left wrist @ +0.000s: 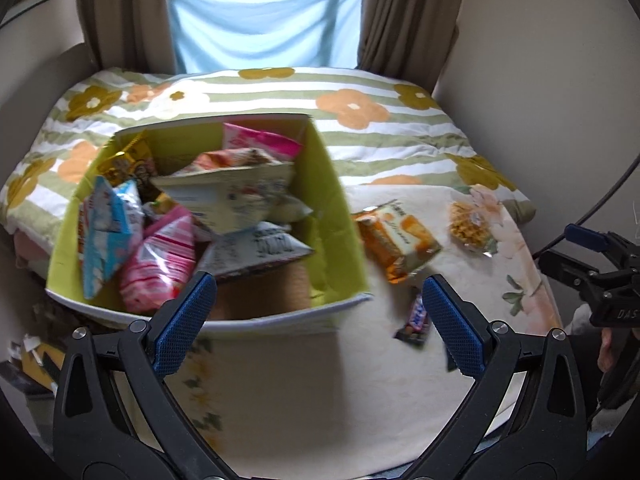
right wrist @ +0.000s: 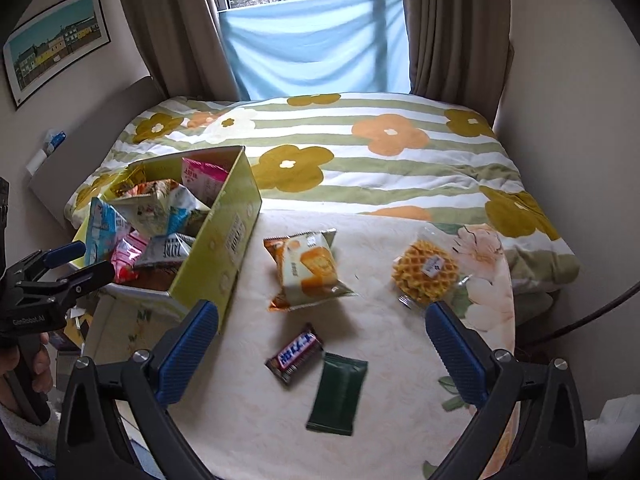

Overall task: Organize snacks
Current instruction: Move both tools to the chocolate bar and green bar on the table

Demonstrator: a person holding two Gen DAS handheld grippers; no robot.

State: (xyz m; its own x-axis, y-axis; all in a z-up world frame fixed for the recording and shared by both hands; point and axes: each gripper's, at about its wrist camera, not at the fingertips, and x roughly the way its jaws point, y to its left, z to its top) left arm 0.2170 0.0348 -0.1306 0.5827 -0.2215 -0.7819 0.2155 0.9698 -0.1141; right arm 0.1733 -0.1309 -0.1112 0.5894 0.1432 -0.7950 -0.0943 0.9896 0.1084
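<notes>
Left gripper (left wrist: pixel 316 320) and right gripper (right wrist: pixel 320 344): both spread wide, nothing between the fingers. Green box (right wrist: pixel 224 248) of snack packets sits at the table's (right wrist: pixel 392 360) left edge, long axis running from near left to far right; its near-left corner is hidden behind the left gripper. Loose on the table: orange bread packet (right wrist: pixel 308 268); waffle (right wrist: pixel 424 272); chocolate bar (right wrist: pixel 296 354) lying diagonally; dark green sachet (right wrist: pixel 338 398), long axis near-far, label unreadable.
</notes>
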